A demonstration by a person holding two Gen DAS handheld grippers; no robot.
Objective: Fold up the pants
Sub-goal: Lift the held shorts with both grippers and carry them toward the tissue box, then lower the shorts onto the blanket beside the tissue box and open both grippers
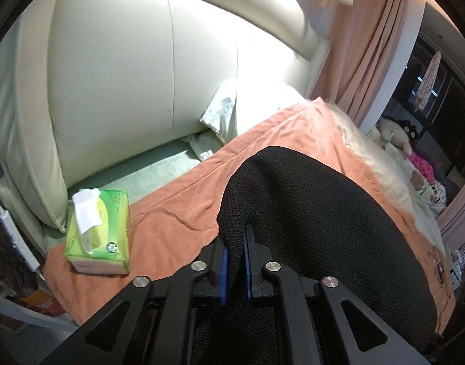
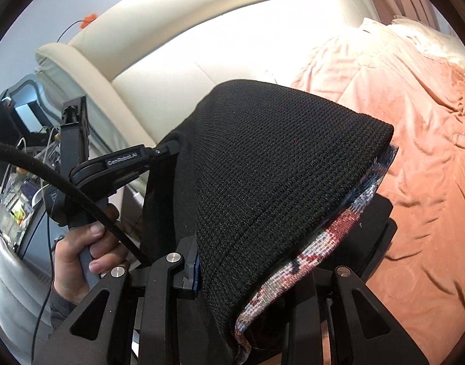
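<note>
The pants [image 1: 317, 213] are black knit fabric with a red, white and blue patterned inner side [image 2: 320, 243]. My left gripper [image 1: 235, 243] is shut on a fold of them, with the blue pads pinching the cloth above the orange bedspread [image 1: 177, 200]. In the right wrist view the pants [image 2: 278, 167] drape over my right gripper [image 2: 208, 261], which is shut on their edge; its right finger is hidden under the cloth. The left gripper [image 2: 171, 149] also shows there, held by a hand [image 2: 77, 258], gripping the far corner of the pants.
A green tissue pack [image 1: 101, 231] lies on the bedspread's left corner. A cream padded headboard [image 1: 135, 76] stands behind, with a white pillow [image 1: 232, 112]. Pink curtains [image 1: 366, 45] and stuffed toys [image 1: 396, 137] are at the right. A black cable [image 2: 65, 182] crosses the right wrist view.
</note>
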